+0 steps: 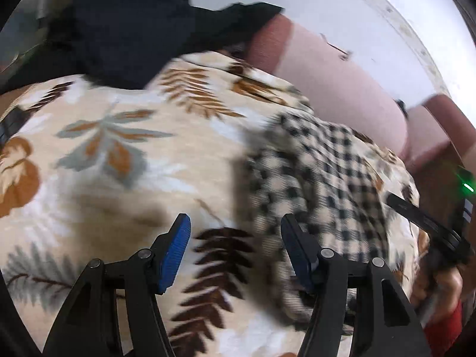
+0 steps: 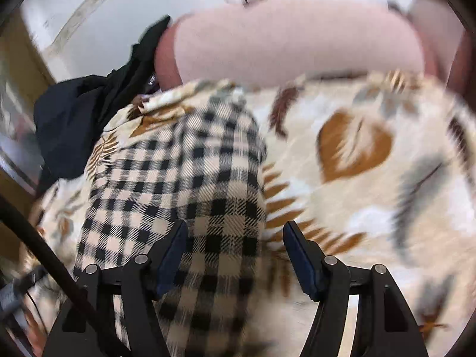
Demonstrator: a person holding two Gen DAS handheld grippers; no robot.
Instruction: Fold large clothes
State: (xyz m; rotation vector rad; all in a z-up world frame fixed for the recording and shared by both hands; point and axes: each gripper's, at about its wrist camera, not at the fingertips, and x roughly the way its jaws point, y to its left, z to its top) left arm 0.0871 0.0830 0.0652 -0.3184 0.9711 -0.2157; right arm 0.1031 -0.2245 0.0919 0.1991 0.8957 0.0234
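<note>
A beige-and-black checked garment (image 1: 312, 172) (image 2: 178, 172) lies in a long folded strip on a bed. My left gripper (image 1: 235, 220) hangs open above the bedspread, just left of the strip's edge, with nothing between its blue pads. My right gripper (image 2: 235, 224) is open too, over the strip's right edge. The checked cloth runs beneath its left finger and the gap, and the pads do not press on it. In the left wrist view a black part of the right gripper (image 1: 431, 223) shows at the right edge, held by a hand with a red sleeve (image 1: 443, 327).
A cream bedspread with brown and grey leaves (image 1: 119, 136) (image 2: 372, 193) covers the bed. A dark garment (image 1: 128, 23) (image 2: 74, 119) is heaped at its far side. A pink padded headboard (image 1: 333, 80) (image 2: 297, 38) stands before a white wall. A black cable (image 2: 35, 238) crosses the lower left.
</note>
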